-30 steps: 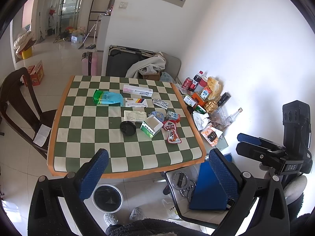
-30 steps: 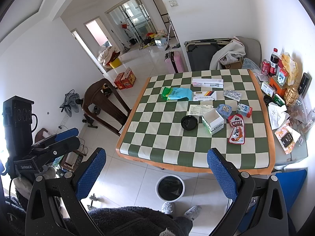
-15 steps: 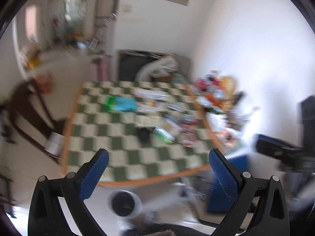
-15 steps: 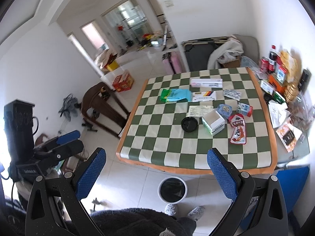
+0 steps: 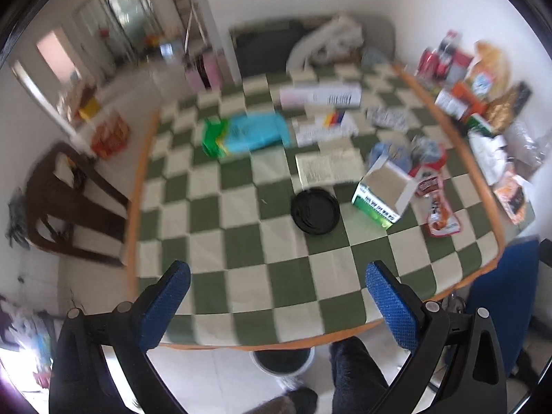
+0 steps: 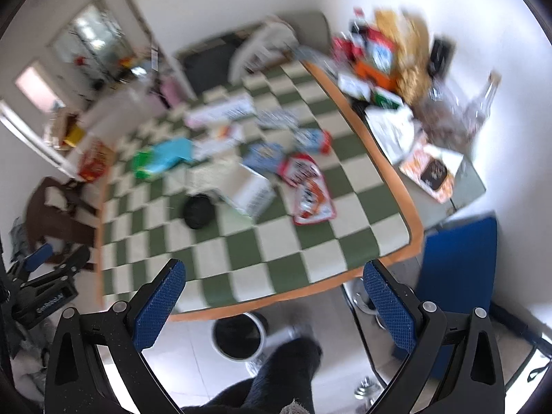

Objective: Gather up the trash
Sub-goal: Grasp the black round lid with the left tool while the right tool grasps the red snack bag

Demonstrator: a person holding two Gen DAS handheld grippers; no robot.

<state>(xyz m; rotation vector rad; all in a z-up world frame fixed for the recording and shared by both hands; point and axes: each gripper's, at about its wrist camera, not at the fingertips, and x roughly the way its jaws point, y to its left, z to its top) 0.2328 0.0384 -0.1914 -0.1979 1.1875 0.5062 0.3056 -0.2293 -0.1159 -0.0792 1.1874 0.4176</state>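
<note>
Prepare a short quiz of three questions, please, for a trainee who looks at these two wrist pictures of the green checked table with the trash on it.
1. True or false: the left gripper is open and holds nothing.
2. Which thing lies directly beside the round black plastic lid on the green-and-cream checked tablecloth? A) a glass bottle B) the open white-and-green cardboard box C) a spoon
3. Fill in: the round white waste bin stands on the floor under the near ____ of the table.

Key: 1 true; 2 B; 3 edge. The right gripper is open and empty as well.
</note>
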